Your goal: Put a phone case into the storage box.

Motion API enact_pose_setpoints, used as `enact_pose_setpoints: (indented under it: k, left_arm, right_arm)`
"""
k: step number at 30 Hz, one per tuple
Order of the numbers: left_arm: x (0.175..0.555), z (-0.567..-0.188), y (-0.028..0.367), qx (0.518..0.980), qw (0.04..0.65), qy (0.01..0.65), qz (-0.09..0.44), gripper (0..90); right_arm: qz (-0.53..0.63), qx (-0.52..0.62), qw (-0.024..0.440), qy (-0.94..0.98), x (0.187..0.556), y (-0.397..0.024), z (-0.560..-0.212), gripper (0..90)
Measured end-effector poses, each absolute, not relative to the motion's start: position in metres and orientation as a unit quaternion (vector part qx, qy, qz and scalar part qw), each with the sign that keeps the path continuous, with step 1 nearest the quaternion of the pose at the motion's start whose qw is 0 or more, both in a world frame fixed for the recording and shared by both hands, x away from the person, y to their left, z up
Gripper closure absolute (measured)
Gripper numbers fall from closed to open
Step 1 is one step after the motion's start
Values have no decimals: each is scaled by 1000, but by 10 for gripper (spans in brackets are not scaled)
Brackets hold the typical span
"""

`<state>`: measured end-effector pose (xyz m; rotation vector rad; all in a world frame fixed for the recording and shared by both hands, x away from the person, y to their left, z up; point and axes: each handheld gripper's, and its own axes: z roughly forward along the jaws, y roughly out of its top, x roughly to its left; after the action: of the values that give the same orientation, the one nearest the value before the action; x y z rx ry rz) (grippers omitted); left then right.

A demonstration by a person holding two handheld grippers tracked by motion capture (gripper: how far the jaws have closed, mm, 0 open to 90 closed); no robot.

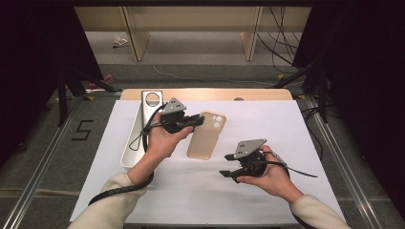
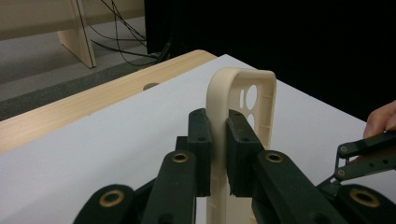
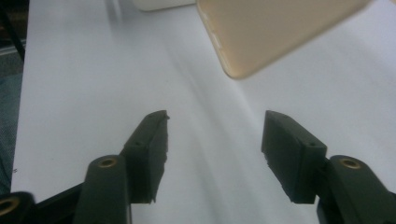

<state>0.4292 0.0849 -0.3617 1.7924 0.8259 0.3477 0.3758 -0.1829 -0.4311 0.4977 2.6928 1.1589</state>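
A beige phone case with camera cut-outs at its far end lies tilted near the middle of the white sheet. My left gripper is shut on its left side edge. In the left gripper view the pads press on the case's rim from both sides, and the case stands on edge. My right gripper sits to the right of the case and nearer to me, apart from it. Its jaws stand open over bare sheet with nothing between them, and the case's near corner lies ahead of them.
A long pale grey tray-like piece with a round opening at its far end lies left of the left hand. The white sheet covers the table, and a wooden strip shows at the far edge. Cables trail from both grippers.
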Motion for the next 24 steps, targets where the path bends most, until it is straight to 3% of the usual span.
enact_pose_setpoints:
  k: [7, 17, 24]
  left_arm:
    - [428, -356, 99, 745, 547, 350, 153, 811]
    - [427, -352, 106, 740, 552, 348, 159, 809]
    - [429, -344, 114, 735, 560, 342, 171, 809]
  right_arm:
    - [383, 189, 89, 900, 378, -192, -431, 401]
    - [369, 213, 95, 900, 381, -196, -431, 326]
    - [379, 223, 105, 892, 381, -199, -431, 205]
